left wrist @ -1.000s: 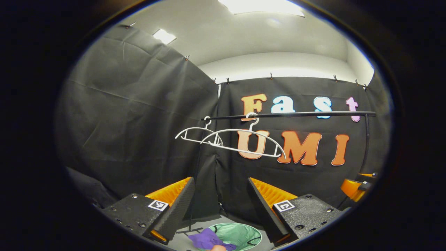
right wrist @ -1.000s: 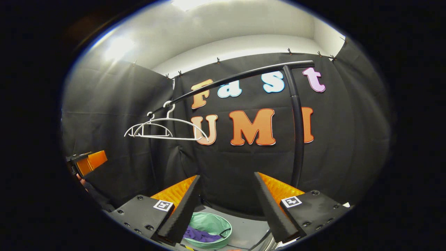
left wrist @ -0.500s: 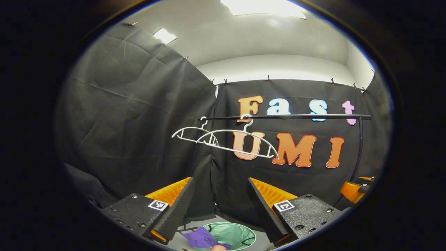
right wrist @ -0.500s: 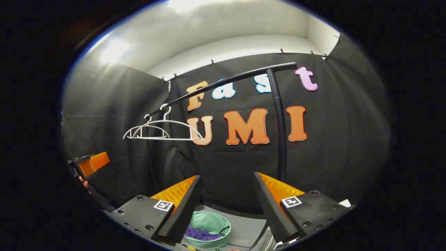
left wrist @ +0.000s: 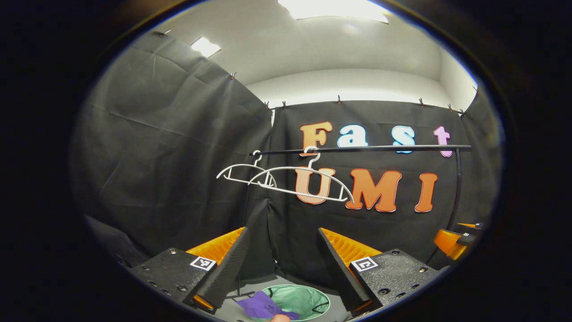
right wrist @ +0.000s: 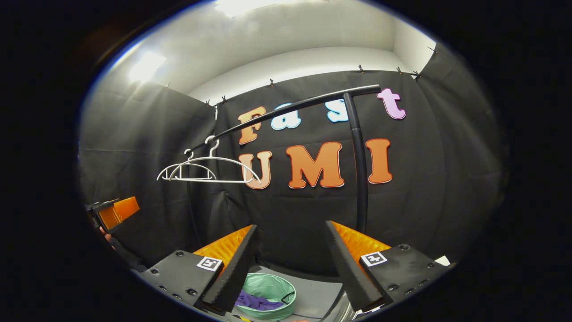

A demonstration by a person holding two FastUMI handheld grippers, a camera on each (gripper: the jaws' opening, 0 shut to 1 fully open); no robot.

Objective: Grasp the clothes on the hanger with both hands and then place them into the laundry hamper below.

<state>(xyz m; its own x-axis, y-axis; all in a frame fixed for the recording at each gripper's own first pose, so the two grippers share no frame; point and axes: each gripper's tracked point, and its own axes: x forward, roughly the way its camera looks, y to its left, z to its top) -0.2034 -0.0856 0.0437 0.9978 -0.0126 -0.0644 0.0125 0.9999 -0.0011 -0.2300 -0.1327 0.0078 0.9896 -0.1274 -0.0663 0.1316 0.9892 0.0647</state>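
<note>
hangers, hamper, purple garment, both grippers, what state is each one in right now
left gripper: open, nothing between its fingers
right gripper: open, nothing between its fingers
two white hangers: bare, hooked on the black rail
green hamper: upright on the floor, open top
purple garment: crumpled in the hamper, draped over its rim in the left gripper view

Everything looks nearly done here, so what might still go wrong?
Two small risks, I think. The purple garment seems draped over the rim of the green hamper in the left gripper view, so it may slide out onto the floor. The two bare white hangers hang loosely on the black rail; a bump while withdrawing might knock them off.
</note>
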